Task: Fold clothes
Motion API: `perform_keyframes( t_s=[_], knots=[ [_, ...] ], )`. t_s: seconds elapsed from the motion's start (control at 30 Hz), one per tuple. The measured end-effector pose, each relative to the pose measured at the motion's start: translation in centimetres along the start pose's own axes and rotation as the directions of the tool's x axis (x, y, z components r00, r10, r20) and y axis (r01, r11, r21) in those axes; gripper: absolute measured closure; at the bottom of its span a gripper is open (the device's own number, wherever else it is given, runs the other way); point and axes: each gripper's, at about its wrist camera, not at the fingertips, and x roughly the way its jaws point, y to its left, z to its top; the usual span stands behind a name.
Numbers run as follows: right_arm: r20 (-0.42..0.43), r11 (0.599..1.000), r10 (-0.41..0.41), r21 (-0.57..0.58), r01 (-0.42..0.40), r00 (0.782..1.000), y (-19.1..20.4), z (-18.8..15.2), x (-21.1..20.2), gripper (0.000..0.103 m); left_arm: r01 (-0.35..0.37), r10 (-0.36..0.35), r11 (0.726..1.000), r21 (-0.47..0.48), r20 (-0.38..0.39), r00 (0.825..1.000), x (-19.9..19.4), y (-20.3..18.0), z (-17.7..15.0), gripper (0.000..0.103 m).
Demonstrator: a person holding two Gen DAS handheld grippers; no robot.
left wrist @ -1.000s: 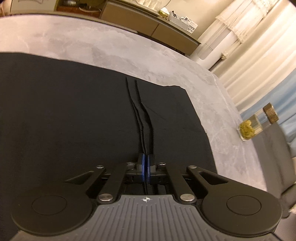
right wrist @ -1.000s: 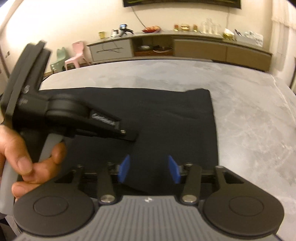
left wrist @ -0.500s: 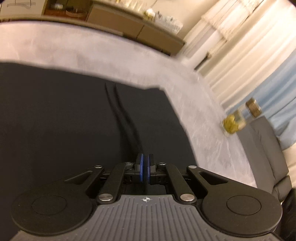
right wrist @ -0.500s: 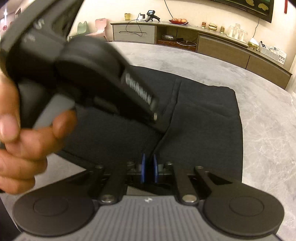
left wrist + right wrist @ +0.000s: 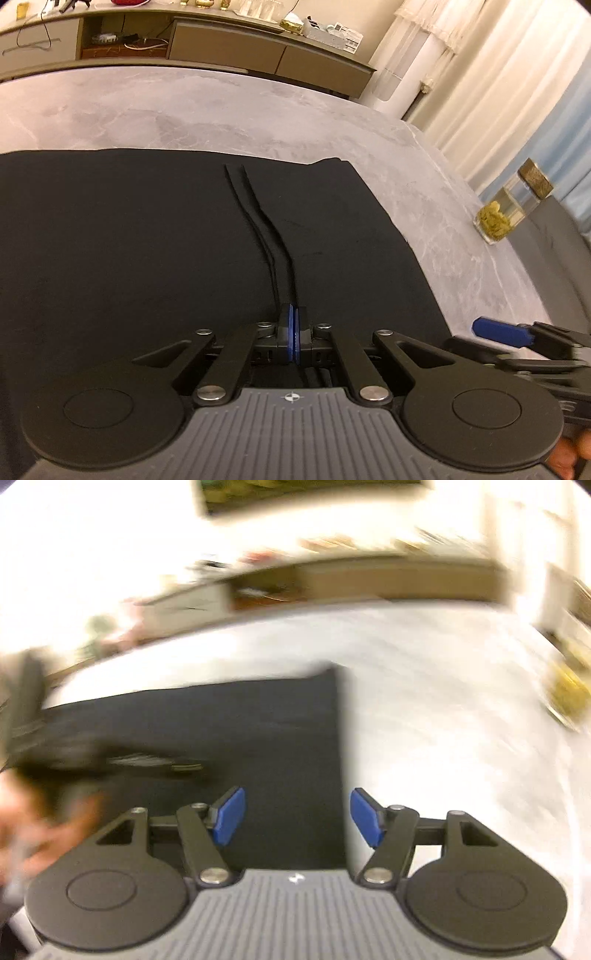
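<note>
A black garment (image 5: 147, 240) lies flat on the grey marble table (image 5: 221, 110). My left gripper (image 5: 294, 338) is shut on a raised ridge of the garment's near edge, and thin folds run away from its pads. In the blurred right wrist view the garment (image 5: 240, 731) fills the middle, and its right edge runs between the fingers. My right gripper (image 5: 297, 821) is open and empty just above the cloth. One of its blue fingertips (image 5: 498, 332) shows at the right of the left wrist view. The left gripper's body (image 5: 92, 760) is a dark blur at the left.
A glass jar with yellow contents (image 5: 498, 218) stands near the table's right edge; it shows blurred in the right wrist view (image 5: 569, 698). A long sideboard (image 5: 221, 48) runs along the far wall. Curtains (image 5: 498, 92) hang at the right.
My right gripper was shut on the garment half a second ago; now it is open and has swung to the garment's right edge. My left gripper stays shut on the cloth.
</note>
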Motion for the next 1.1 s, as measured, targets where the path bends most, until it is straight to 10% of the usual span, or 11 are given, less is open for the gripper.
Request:
perform_keyframes(
  t_s=[0.1, 0.23, 0.3, 0.47, 0.53, 0.63, 0.83, 0.93, 1.1],
  knots=[
    [-0.055, 0.998, -0.033, -0.061, 0.029, 0.998, 1.3, -0.4, 1.4, 0.052, -0.016, 0.016, 1.0, -0.006, -0.01, 1.0, -0.3, 0.1, 0.3, 0.101],
    [0.012, 0.982, -0.067, -0.176, 0.069, 0.998, 4.0, -0.3, 0.8, 0.097, 0.028, -0.027, 1.0, -0.004, 0.017, 0.999, -1.7, -0.9, 2.4, 0.082],
    [0.096, 0.96, -0.1, -0.252, 0.122, 0.99, 5.8, -0.7, -0.5, 0.097, 0.056, -0.057, 0.998, 0.017, 0.034, 0.998, -2.5, -2.0, 3.9, 0.053],
    [0.218, 0.897, -0.093, -0.404, 0.176, 0.971, 9.4, -1.1, -1.3, 0.097, 0.125, -0.106, 0.973, 0.195, -0.103, 0.989, 0.2, -7.5, 6.7, 0.037],
    [0.25, 0.876, -0.049, -0.454, 0.162, 0.967, 10.5, -1.1, -1.5, 0.098, 0.081, -0.04, 0.958, 0.276, -0.152, 0.988, 2.5, -9.4, 6.5, 0.038],
    [0.261, 0.864, 0.018, -0.49, 0.116, 0.965, 11.4, -1.3, -1.9, 0.098, -0.013, 0.055, 0.948, 0.319, -0.123, 0.991, 3.6, -9.3, 6.0, 0.092],
    [0.238, 0.906, 0.227, -0.408, -0.115, 0.944, 10.4, 0.1, -3.7, 0.057, 0.01, -0.016, 0.994, 0.106, 0.059, 0.998, -5.5, -0.4, 5.6, 0.097],
    [0.211, 0.897, 0.353, -0.353, -0.266, 0.912, 9.9, 1.3, -3.5, 0.054, -0.016, 0.014, 1.0, 0.023, 0.073, 0.997, -7.6, 4.5, 4.2, 0.097],
    [0.112, 0.89, 0.338, -0.362, -0.278, 0.934, 12.2, 2.3, 0.3, 0.058, -0.07, 0.072, 0.995, -0.071, 0.034, 0.997, -8.1, 11.0, 1.4, 0.097]
  ],
)
